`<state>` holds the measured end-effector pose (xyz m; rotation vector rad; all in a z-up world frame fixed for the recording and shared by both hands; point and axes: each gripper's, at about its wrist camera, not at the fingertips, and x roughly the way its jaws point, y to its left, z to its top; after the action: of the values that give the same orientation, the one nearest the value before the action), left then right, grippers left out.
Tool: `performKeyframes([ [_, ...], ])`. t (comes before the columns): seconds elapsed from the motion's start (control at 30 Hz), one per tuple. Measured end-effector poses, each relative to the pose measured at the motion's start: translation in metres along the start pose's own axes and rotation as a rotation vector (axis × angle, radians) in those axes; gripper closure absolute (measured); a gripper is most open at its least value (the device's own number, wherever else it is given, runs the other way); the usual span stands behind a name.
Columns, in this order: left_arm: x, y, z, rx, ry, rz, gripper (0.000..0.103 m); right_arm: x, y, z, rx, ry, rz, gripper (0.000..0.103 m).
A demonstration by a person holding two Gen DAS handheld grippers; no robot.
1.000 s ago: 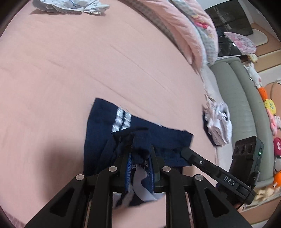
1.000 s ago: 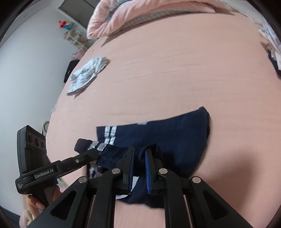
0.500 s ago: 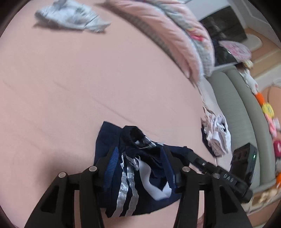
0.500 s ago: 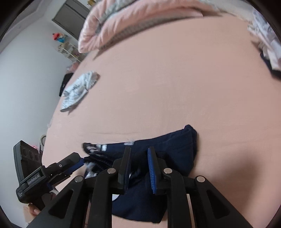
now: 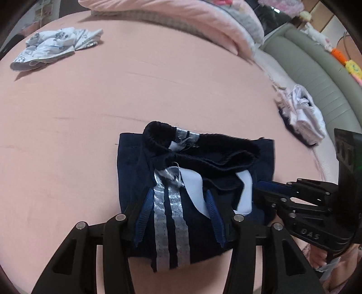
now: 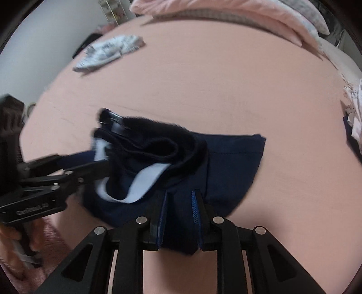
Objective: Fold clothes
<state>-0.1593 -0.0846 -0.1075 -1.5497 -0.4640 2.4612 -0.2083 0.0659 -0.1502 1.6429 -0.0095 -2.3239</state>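
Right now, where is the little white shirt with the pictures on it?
The white shirt lies crumpled at the far left of the pink bed in the left wrist view, well beyond the navy shorts and near the pink pillow.

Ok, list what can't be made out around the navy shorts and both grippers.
- Navy shorts: near hem hidden behind the left gripper in the left wrist view.
- Right gripper: whether its pads press the cloth, unclear in the blurred right wrist view.
- White patterned garment: its print is blurred there.
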Motion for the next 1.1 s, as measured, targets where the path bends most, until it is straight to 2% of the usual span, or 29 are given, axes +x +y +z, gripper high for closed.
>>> performKeyframes([
  [0.07, 0.002, 0.003, 0.005, -0.012, 0.008, -0.008, 0.058, 0.004, -0.003, 0.004, 0.013, -0.002, 0.014, 0.082],
  [0.23, 0.008, 0.006, 0.022, -0.013, -0.005, 0.029, 0.058, 0.004, -0.013, 0.019, 0.050, -0.041, 0.017, 0.082],
  [0.33, 0.009, 0.010, 0.030, -0.039, -0.028, 0.031, 0.058, -0.006, -0.024, 0.024, 0.111, -0.119, -0.028, 0.082],
  [0.43, -0.003, 0.018, 0.029, -0.086, -0.087, 0.003, 0.058, -0.017, -0.032, 0.024, 0.151, -0.162, -0.010, 0.082],
  [0.53, -0.022, 0.019, 0.023, -0.087, -0.185, 0.051, 0.058, -0.026, -0.035, 0.020, 0.154, -0.170, 0.006, 0.082],
  [0.63, -0.032, 0.016, 0.016, -0.035, -0.216, 0.093, 0.058, -0.032, -0.034, 0.013, 0.120, -0.166, 0.028, 0.082],
  [0.67, -0.034, 0.015, 0.014, -0.016, -0.217, 0.100, 0.058, -0.033, -0.033, 0.011, 0.105, -0.162, 0.033, 0.082],
  [0.8, -0.014, 0.013, 0.008, 0.065, -0.088, 0.049, 0.058, -0.020, -0.017, 0.010, 0.012, -0.101, 0.071, 0.082],
  [0.9, 0.013, 0.006, 0.017, 0.099, -0.024, 0.103, 0.058, 0.001, -0.005, 0.020, -0.045, -0.045, 0.069, 0.082],
  [1.0, 0.026, 0.009, 0.030, 0.079, -0.023, 0.125, 0.058, 0.009, -0.009, 0.034, -0.004, -0.070, 0.060, 0.082],
  [1.1, 0.025, 0.016, 0.037, 0.022, -0.045, 0.095, 0.058, 0.009, -0.021, 0.045, 0.075, -0.118, 0.064, 0.082],
])
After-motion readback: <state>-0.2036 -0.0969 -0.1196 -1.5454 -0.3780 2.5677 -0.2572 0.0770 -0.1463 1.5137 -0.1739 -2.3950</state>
